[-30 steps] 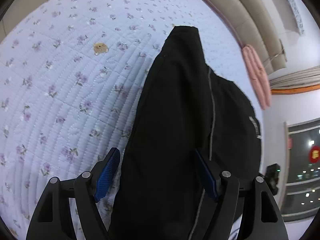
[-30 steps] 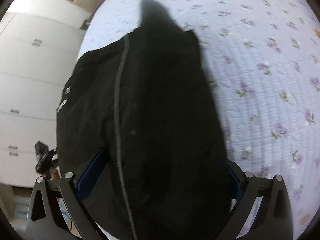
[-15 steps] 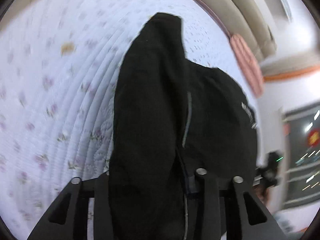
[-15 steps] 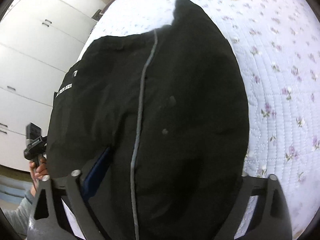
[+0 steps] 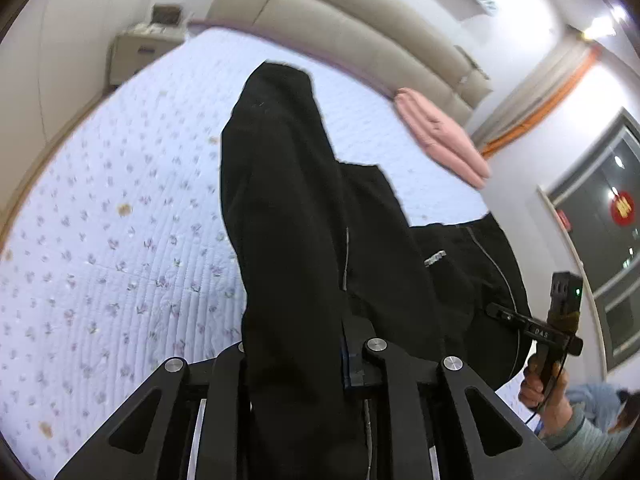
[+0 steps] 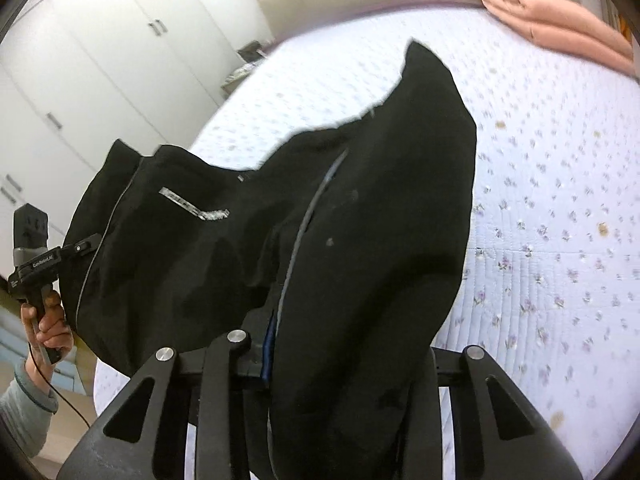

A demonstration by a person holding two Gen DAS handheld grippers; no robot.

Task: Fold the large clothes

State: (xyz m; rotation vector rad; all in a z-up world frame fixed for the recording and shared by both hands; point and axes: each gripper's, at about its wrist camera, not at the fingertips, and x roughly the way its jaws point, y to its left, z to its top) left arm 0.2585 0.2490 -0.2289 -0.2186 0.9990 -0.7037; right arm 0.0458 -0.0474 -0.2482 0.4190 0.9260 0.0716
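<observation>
A large black garment [image 5: 288, 200] with grey piping and a silver logo hangs lifted over the bed, its far end trailing toward the quilt. My left gripper [image 5: 296, 352] has its jaws closing, and the pads pinch a thick fold of the black cloth. In the right wrist view the same garment [image 6: 380, 200] drapes over my right gripper [image 6: 344, 352]. Its jaws are closing too, with the blue pad [image 6: 270, 344] pressed against the cloth and the other finger hidden under it. Each gripper shows in the other's view, held by a hand: the right gripper [image 5: 556, 320] and the left gripper [image 6: 36, 248].
The bed carries a pale floral quilt [image 5: 120, 240] [image 6: 560, 200]. A folded pink blanket [image 5: 440, 136] [image 6: 560, 28] lies near the padded beige headboard [image 5: 340, 28]. A nightstand [image 5: 140, 48] stands at the far corner, white wardrobes [image 6: 100, 60] along one side, a dark window [image 5: 600, 220] on the other.
Both grippers went from open around the flat garment to shut on it, then rose and rolled. The cloth now hangs lifted off the quilt.
</observation>
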